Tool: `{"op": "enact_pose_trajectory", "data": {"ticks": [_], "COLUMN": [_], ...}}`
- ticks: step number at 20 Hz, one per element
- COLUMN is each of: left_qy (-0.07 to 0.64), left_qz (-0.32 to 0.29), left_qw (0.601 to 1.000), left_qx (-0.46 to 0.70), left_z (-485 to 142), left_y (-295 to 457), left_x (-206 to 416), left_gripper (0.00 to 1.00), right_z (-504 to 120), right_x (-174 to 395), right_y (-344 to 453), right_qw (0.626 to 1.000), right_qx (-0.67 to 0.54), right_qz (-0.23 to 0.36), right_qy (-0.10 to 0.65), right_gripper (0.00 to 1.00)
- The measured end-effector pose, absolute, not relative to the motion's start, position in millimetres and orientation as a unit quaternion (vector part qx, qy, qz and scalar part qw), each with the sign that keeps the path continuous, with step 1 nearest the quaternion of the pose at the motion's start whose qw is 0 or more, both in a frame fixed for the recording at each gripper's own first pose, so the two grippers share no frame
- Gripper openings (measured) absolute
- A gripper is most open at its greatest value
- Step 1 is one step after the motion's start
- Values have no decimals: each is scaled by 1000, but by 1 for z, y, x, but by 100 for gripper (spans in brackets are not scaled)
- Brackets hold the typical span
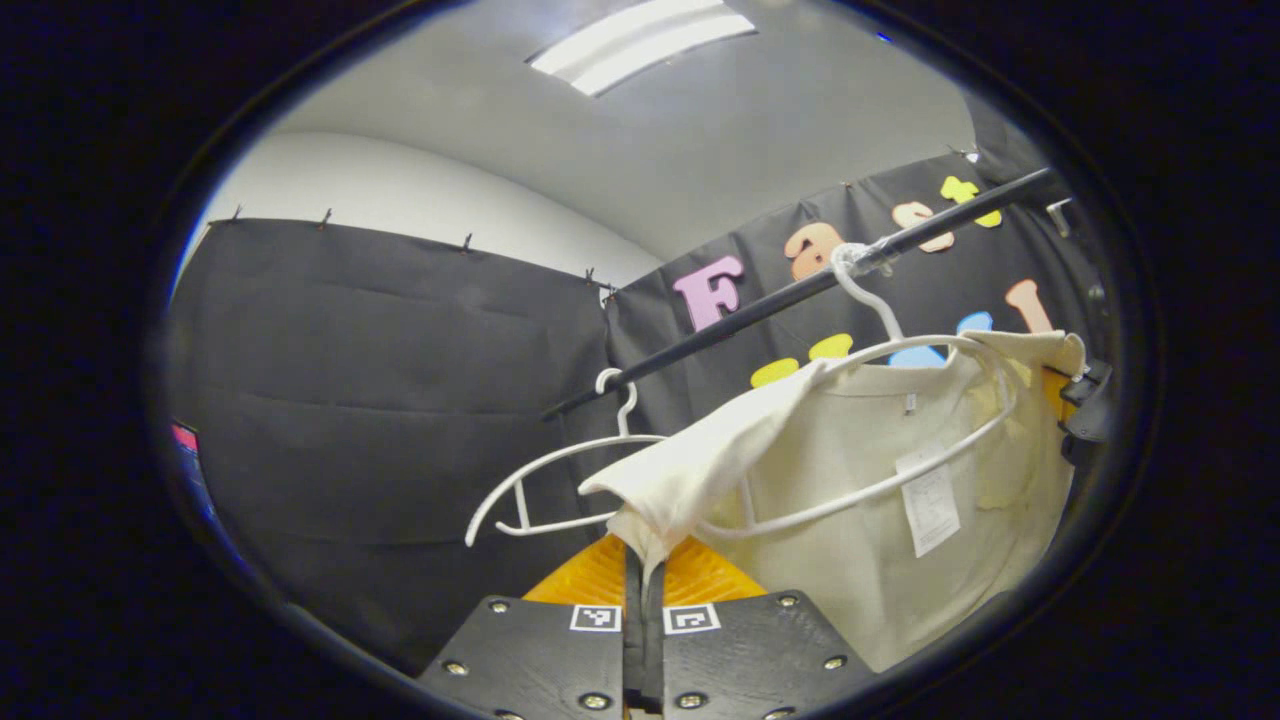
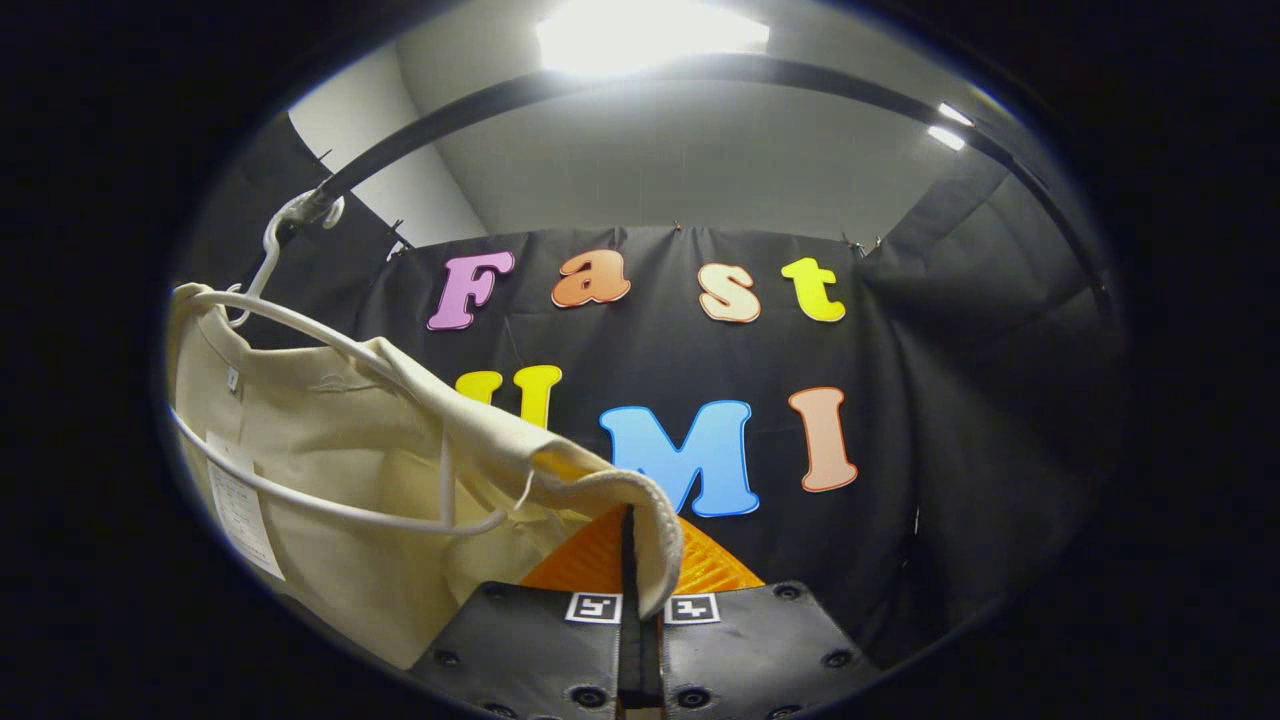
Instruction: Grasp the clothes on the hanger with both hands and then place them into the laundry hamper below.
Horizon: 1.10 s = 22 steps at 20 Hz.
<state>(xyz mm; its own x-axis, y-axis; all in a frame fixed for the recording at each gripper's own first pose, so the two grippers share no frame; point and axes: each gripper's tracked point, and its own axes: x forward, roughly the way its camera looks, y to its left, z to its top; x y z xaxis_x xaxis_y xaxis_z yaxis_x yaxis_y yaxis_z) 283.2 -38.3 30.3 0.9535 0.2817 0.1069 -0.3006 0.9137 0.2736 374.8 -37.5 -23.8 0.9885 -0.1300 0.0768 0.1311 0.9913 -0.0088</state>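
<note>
Shirt (image 1: 880,470) on hanger (image 1: 900,400) is pinched at each shoulder between clenched left gripper (image 1: 643,575) and right gripper (image 2: 640,570) fingers; label (image 1: 928,500) print unreadable.

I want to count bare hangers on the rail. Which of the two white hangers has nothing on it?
The far hanger, hooked lower along the rail, is bare. The near hanger carries the cream shirt, pinched by the left gripper.

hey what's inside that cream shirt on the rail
A white hanger is inside the cream shirt: its hook loops over the black rail and its lower bar shows through the open neck. The shoulders cover the hanger's arm ends.
</note>
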Motion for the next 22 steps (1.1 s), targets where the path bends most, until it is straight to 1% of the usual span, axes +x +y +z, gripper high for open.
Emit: {"op": "enact_pose_trajectory", "data": {"ticks": [3,5,7,8,9,11,13,14,19,20,22], "left_qy": [-46,-55,-63,-63,-60,-59,-58,-55,-32,-27,-17], "left_qz": [153,160,158,151,150,149,144,141,128,128,128], "left_qw": [977,974,974,976,977,975,975,975,980,980,982], "left_qx": [144,151,147,141,140,150,159,162,151,147,141], "left_z": [49,62,74,76,77,79,75,71,47,40,28], "left_y": [-31,-19,-11,-10,-6,-1,-1,1,9,12,13], "left_x": [283,289,294,299,301,304,305,307,316,319,327], "left_gripper": [0,2,2,2,2,2,2,0,0,2,1], "right_z": [-13,-4,2,1,-7,-20,-34,-42,-76,-82,-95], "right_x": [379,386,395,402,406,410,414,416,432,435,439], "right_y": [-44,-53,-57,-55,-52,-46,-44,-43,-36,-35,-29], "right_qw": [996,994,994,995,996,997,998,998,999,999,999], "right_qx": [-9,-6,3,7,10,12,13,13,18,18,19], "right_qz": [-75,-84,-83,-77,-70,-59,-56,-54,-40,-38,-31], "right_qy": [-52,-62,-67,-64,-55,-43,-34,-29,6,10,24], "right_gripper": [1,1,3,1,0,3,3,2,2,3,3]}}
